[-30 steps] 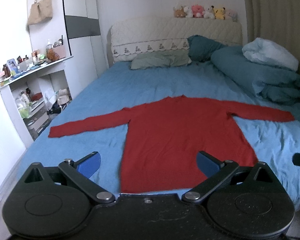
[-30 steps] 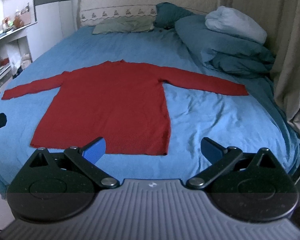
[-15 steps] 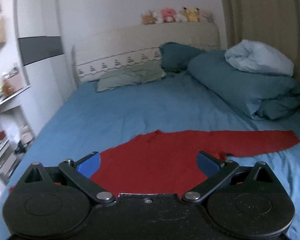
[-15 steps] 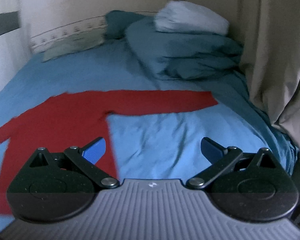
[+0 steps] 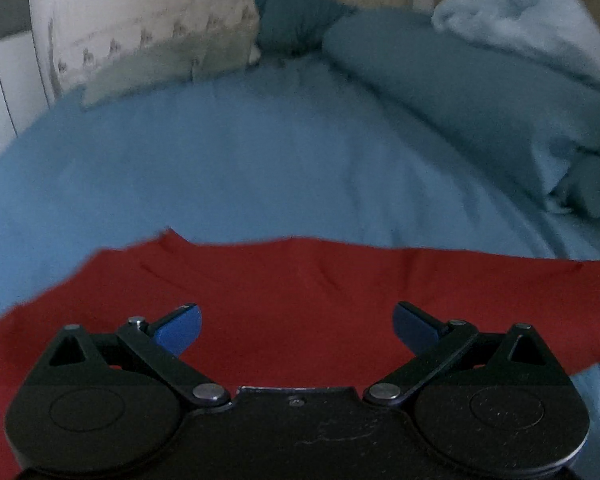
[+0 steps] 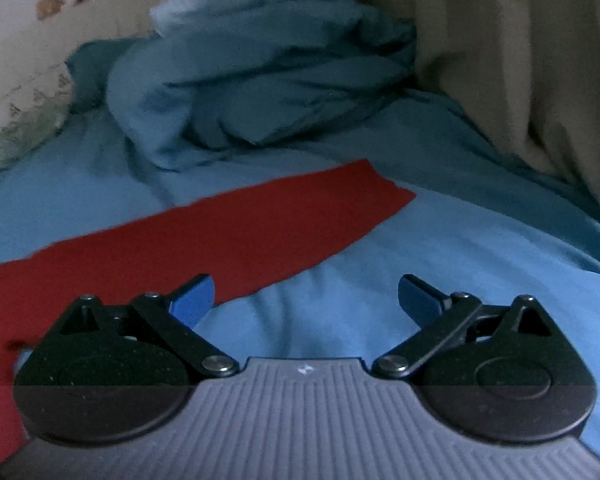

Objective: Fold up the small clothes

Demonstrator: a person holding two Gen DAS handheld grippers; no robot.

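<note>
A red long-sleeved sweater (image 5: pixel 300 288) lies flat on the blue bed sheet (image 5: pixel 220 168). My left gripper (image 5: pixel 296 326) is open and empty, low over the sweater's upper body near the collar. In the right wrist view the sweater's right sleeve (image 6: pixel 240 236) stretches out to its cuff at the upper right. My right gripper (image 6: pixel 305 300) is open and empty, with its left finger over the sleeve's lower edge and its right finger over bare sheet (image 6: pixel 460 248). The sweater's lower part is hidden behind the grippers.
A piled teal duvet (image 6: pixel 260 88) with a light blue blanket (image 5: pixel 520 20) on top lies at the head of the bed on the right. A beige curtain (image 6: pixel 520 60) hangs along the right side. The padded headboard (image 5: pixel 140 20) and a pillow stand behind.
Both grippers have moved forward and lower over the bed. The left one has come in over the sweater's upper body, the right one over the right sleeve. Both stay open.
</note>
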